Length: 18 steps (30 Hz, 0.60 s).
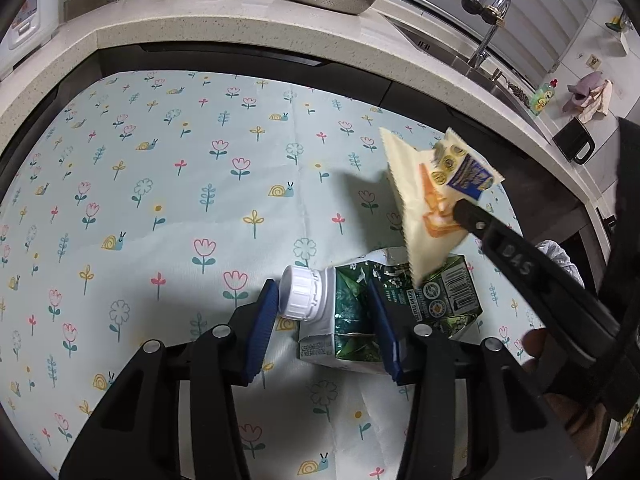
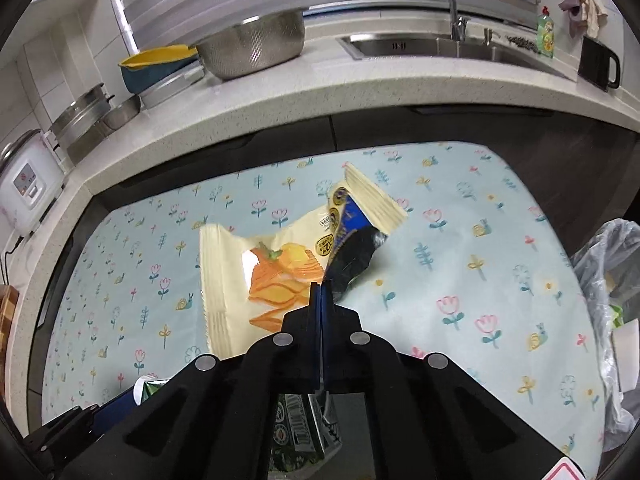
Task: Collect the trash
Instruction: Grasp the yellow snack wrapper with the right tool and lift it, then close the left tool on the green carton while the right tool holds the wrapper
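Note:
A crushed green carton (image 1: pixel 352 312) with a white screw cap (image 1: pixel 300 292) lies on the flowered tablecloth. My left gripper (image 1: pixel 324 312) is open, its blue pads on either side of the carton's cap end. My right gripper (image 2: pixel 321 292) is shut on a cream snack wrapper (image 2: pixel 240 272) with orange and blue print and holds it above the table. The wrapper (image 1: pixel 416 204) and the right gripper's finger (image 1: pixel 504 248) also show in the left wrist view, above the carton. Part of the carton (image 2: pixel 296 428) shows under the right gripper.
A clear plastic trash bag (image 2: pixel 604 280) hangs open at the table's right edge. A kitchen counter (image 2: pixel 280 96) runs behind with a steel colander (image 2: pixel 252 48), pots, a rice cooker (image 2: pixel 24 188), a sink (image 2: pixel 432 48) and a black mug (image 2: pixel 598 62).

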{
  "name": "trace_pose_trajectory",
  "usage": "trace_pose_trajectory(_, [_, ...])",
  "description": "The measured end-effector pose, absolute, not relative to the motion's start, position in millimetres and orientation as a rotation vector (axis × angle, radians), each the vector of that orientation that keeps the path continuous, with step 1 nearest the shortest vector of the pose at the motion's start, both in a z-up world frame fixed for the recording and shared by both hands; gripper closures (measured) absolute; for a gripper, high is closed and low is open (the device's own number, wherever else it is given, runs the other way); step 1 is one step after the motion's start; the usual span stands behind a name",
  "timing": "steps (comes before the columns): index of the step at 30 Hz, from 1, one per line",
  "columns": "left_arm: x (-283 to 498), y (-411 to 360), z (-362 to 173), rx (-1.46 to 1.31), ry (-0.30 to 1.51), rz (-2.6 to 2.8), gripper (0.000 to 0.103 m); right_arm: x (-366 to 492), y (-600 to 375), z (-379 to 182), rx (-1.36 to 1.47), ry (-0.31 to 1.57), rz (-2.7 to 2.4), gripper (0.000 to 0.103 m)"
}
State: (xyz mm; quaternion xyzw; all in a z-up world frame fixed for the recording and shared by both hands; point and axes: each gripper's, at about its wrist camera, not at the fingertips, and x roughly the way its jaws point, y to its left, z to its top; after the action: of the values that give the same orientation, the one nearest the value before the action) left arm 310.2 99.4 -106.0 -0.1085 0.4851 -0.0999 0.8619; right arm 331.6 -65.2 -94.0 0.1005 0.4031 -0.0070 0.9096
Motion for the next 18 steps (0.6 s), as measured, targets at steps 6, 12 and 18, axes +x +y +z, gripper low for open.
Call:
trace_pose_trajectory(6, [302, 89, -91, -0.222, 0.996, -0.234, 0.061, 307, -91, -66, 0.2, 0.772, -0.064, 0.102])
trace_pose_trajectory(12, [287, 68, -68, -0.203, 0.965, -0.279, 0.071, 278, -127, -41, 0.213, 0.73, -0.12, 0.102])
trace_pose_trajectory(18, [274, 43, -57, -0.182, 0.964, -0.328, 0.099, 242, -162, -24, 0.222, 0.7, -0.174, 0.102])
